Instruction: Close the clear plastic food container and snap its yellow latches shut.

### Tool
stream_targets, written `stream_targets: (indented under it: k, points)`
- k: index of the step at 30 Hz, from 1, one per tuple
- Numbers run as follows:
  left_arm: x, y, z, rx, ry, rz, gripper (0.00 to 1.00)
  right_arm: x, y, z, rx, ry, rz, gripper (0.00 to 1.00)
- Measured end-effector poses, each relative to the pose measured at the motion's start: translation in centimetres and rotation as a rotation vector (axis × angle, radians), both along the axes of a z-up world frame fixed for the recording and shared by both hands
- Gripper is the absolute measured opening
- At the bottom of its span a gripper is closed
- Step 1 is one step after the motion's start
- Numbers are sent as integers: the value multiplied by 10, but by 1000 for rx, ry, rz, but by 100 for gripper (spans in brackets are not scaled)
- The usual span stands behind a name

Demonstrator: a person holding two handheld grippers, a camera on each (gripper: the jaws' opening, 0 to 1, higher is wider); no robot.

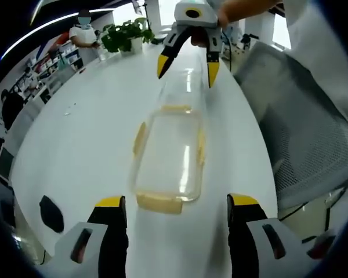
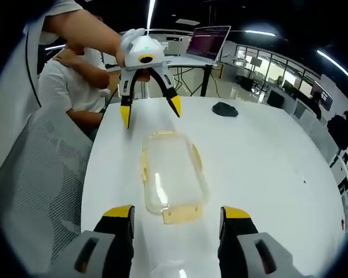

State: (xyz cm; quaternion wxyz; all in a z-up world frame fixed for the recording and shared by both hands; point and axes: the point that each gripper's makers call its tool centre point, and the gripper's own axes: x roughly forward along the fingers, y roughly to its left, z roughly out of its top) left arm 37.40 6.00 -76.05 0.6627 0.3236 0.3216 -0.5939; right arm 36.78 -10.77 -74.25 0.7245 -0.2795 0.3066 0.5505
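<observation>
Where the left gripper (image 1: 177, 211) rises from the bottom of the left gripper view, two black jaws with yellow tips, spread wide apart and holding nothing. Just beyond and between them, on the white table (image 1: 75, 150), the clear plastic food container (image 1: 168, 156), lid lying flat on top, long axis running away from the camera. At its near short end a yellow latch (image 1: 158, 202); along the two long sides two more; at the far short end a fourth. Latches probably not pressed down, but hard to judge through the clear plastic. To the near left of that view, well apart from the container, a small dark object (image 1: 51, 213) on the table. Farther along, past the far end of the container, the right gripper (image 1: 188, 65) hanging above the table with tips pointing down, also spread open and empty, not touching the container. To the right, a grey mesh chair (image 1: 301, 145). At the far end of the table, a green plant (image 1: 126, 35).

From the right gripper view, same layout reversed: own jaws open low in the frame, container (image 2: 171, 176) just ahead between them, left gripper (image 2: 151, 110) open beyond it. Farther back, an open laptop (image 2: 206, 43) on a desk.
</observation>
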Motion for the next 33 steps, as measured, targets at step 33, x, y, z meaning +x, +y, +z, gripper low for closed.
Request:
stream_targets:
  k: [33]
  points:
    - [17,0,-26,74,18,-91,53,14,6,-37,-126,32,120,46]
